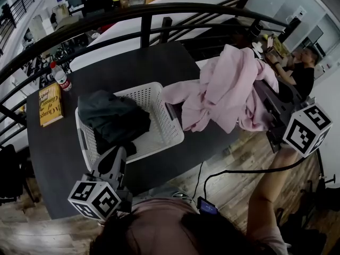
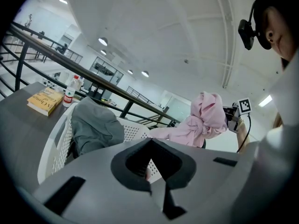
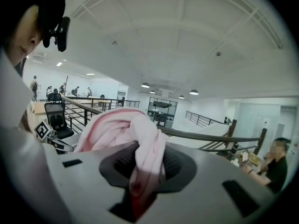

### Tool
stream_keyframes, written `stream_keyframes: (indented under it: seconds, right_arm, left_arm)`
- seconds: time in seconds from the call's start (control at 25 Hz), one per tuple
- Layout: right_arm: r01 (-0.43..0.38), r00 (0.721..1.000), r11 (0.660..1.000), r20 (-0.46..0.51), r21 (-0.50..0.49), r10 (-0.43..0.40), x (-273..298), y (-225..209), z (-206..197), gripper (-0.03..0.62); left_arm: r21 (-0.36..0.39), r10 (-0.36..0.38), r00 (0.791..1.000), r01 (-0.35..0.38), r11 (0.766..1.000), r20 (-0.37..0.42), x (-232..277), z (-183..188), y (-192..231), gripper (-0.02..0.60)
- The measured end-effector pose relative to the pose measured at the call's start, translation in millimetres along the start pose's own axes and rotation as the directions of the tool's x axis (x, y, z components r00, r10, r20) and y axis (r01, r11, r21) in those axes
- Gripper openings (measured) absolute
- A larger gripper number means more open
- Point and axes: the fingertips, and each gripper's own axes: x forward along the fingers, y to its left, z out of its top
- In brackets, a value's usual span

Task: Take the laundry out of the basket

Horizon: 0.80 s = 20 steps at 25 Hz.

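right gripper (image 3: 140,185): narrow, pinching a fold of the pale pink cloth garment (image 1: 228,89), which hangs bunched just right of the white perforated plastic basket (image 1: 174,125) | left gripper (image 1: 118,154): jaws together, empty, at the basket's near rim | dark grey garment (image 1: 114,116): heaped inside the basket on the black worktop (image 1: 53,153)

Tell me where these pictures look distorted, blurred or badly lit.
Head view: fisheye bends the railing into an arc; the dark table shows little detail. Left gripper view: black vignette at the corners, bright ceiling. Right gripper view: the pink garment near the lens is soft.
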Motion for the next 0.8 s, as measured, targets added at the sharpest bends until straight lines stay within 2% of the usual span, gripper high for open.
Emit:
stream_keyframes:
  seconds: [0.2, 0.36, 0.6, 0.8]
  right_arm:
    - [0.06, 0.997, 0.998, -0.041, -0.011, -0.061, -2, -30, -16, 0.095]
    - [0.09, 0.993, 0.996, -0.076, 0.018, -0.088, -1, -53, -42, 0.097]
    - [0.101, 0.982, 0.992, -0.167, 0.077, -0.087, 9, -72, -94, 0.098]
    - [0.087, 0.962, 0.988, -0.267, 0.129, -0.05, 26, -69, -149, 0.1]
  left_arm:
    - [-0.002, 0.013, 1.0, -0.013, 1.0, -0.011, 10, -5, -6, -0.001]
    - [0.001, 0.021, 0.999, -0.021, 1.0, -0.026, 18, -11, -10, -0.001]
    - [0.01, 0.018, 0.998, -0.018, 1.0, -0.054, 34, -17, -21, 0.0]
    - [0.019, 0.031, 0.995, -0.029, 0.999, -0.094, 41, -21, -28, -0.002]
